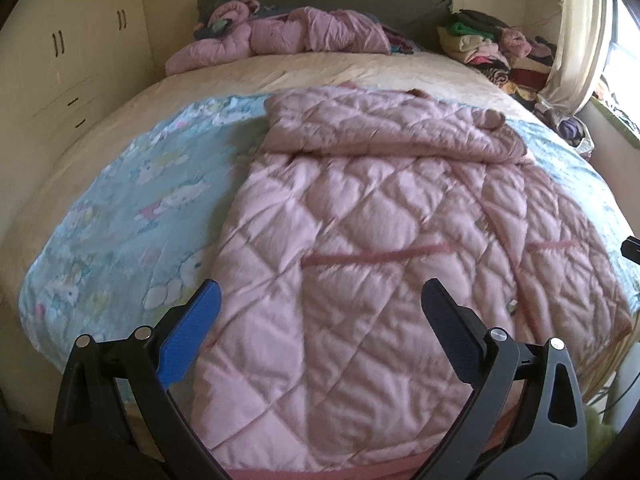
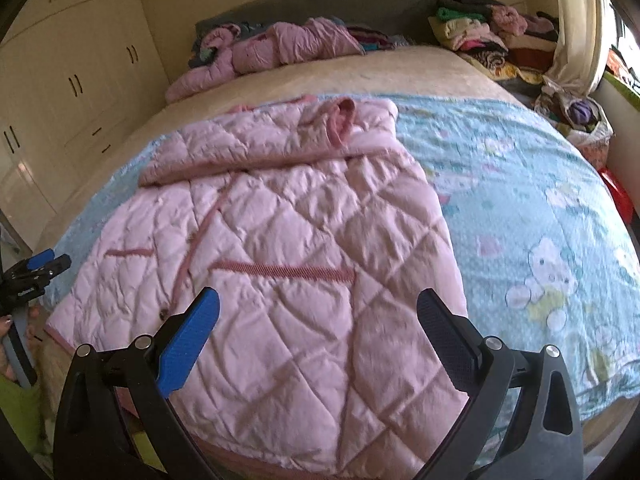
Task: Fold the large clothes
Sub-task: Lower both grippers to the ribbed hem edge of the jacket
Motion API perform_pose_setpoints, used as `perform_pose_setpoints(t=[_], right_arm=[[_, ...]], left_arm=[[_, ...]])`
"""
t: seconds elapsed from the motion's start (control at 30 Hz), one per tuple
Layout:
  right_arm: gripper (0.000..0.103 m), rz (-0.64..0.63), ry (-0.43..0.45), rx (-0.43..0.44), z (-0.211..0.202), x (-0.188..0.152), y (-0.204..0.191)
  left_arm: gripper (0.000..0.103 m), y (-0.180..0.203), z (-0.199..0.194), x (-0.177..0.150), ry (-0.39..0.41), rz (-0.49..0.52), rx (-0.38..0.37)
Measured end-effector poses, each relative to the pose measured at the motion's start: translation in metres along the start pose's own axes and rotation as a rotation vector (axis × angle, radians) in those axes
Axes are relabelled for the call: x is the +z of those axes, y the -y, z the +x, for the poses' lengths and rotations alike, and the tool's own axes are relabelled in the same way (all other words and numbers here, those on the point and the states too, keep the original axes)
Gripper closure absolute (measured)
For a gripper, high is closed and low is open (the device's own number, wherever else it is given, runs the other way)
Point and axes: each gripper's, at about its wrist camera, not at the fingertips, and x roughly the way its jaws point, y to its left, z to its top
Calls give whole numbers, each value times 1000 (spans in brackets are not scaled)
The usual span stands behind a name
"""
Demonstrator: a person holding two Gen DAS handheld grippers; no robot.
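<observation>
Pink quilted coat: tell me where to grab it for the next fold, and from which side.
Take the coat by its near hem, one corner per claw, coming in from the foot of the bed. It lies flat, sleeves folded across the top, hem edge closest and free. Both the left claw and right claw hover open above it.

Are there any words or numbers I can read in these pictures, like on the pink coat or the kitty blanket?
No, nothing can be read.
Pink quilted coat: no label or words show.
Blue blanket: only cartoon animal pictures, no letters clear enough to read.
Left gripper, seen at the right camera's edge: a tiny pale mark, too small and blurred to read.
Piled clothes: no text visible.
</observation>
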Motion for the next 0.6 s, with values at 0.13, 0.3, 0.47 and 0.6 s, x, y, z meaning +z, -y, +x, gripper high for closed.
perform_pose_setpoints(t=[0.13,0.3,0.47,0.6], right_arm=[[5,7,-30,-7,5,-9,5],[5,26,-57,-6,9,-17,10],[5,32,-68,-18,7,-21,16],[5,41,-73,-27,4,-25,20]], left_arm=[[9,-20,7,-14,-58,-32,6],[9,-43,13,-32,-120,-84,-7],[9,-64,18,-46,-162,-157,-37],[9,-74,21,-53,-186,-197,-59]])
